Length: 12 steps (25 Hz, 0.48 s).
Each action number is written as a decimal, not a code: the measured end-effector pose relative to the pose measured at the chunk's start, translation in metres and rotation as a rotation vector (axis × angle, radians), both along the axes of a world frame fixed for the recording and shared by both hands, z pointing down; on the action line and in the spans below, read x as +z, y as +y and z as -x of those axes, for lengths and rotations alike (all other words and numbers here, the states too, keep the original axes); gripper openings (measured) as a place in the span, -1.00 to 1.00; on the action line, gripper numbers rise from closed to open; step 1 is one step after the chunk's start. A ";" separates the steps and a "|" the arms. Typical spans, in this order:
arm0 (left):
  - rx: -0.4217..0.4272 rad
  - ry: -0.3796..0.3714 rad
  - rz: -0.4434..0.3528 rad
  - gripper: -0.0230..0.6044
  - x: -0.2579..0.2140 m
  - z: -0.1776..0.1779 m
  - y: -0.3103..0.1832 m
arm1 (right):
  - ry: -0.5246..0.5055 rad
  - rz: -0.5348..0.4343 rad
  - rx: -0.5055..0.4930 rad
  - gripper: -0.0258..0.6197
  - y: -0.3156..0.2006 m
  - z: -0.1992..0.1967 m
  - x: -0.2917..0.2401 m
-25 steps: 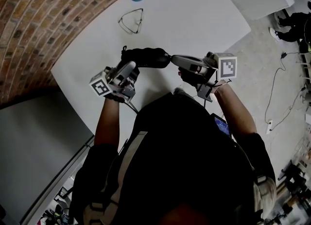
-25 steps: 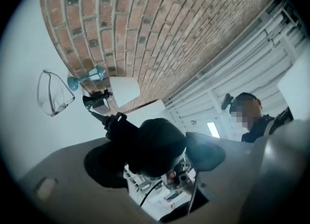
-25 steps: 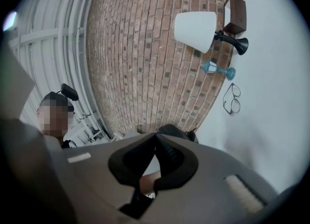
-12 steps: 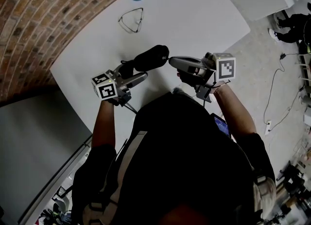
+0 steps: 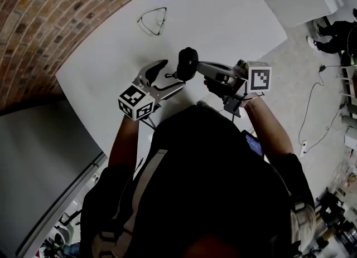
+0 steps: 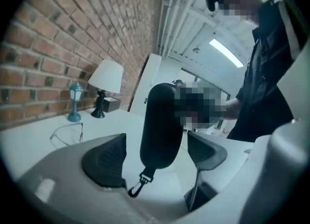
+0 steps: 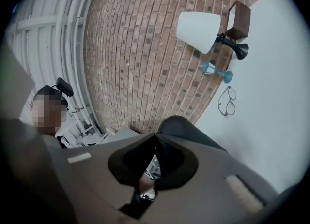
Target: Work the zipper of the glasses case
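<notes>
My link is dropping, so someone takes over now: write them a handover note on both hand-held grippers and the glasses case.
Right hand-held gripper: shut on one end of the glasses case, which hangs above the table.
Left hand-held gripper: jaws have just been opening; case between them, untouched.
Glasses lie on the table, far side.
Done: case lifted.
To do: work the zipper; its state isn't visible.

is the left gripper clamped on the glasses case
No, on the left gripper the jaws have just been opening and stand well apart on either side of the hanging glasses case, with neither pad touching it.
</notes>
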<state>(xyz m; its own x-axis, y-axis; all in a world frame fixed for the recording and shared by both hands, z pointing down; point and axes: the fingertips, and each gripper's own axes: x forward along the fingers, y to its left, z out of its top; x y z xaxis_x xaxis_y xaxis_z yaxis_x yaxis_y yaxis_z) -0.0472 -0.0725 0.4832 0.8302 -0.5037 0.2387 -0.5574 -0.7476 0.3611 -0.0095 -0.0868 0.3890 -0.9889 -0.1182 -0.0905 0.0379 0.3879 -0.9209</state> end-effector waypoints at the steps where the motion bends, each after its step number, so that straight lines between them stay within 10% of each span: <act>1: -0.006 -0.017 -0.035 0.35 -0.007 -0.007 -0.002 | 0.003 0.002 0.012 -0.91 -0.001 0.000 -0.001; 12: -0.061 -0.197 -0.204 0.24 -0.012 -0.030 -0.018 | 0.073 0.014 0.056 -0.91 -0.005 0.003 -0.008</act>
